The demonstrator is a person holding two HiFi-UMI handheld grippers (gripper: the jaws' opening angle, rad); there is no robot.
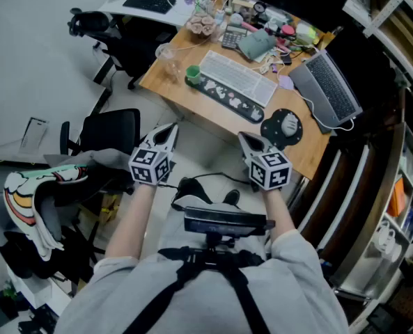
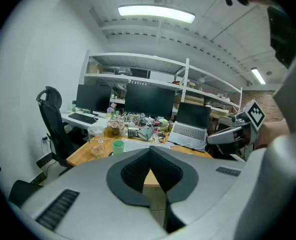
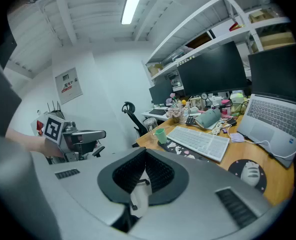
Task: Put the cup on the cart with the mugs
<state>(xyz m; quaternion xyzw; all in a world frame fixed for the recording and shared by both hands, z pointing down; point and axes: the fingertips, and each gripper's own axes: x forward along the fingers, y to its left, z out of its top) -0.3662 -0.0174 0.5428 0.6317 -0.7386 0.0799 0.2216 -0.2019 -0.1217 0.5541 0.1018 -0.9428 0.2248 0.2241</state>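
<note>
Hovering closed and empty, left gripper and right gripper have yet to grasp the small green plastic cup.

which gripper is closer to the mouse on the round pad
Right. The right gripper is at the desk edge close beside the mouse; the left gripper is on the right gripper's far side, farther away.
</note>
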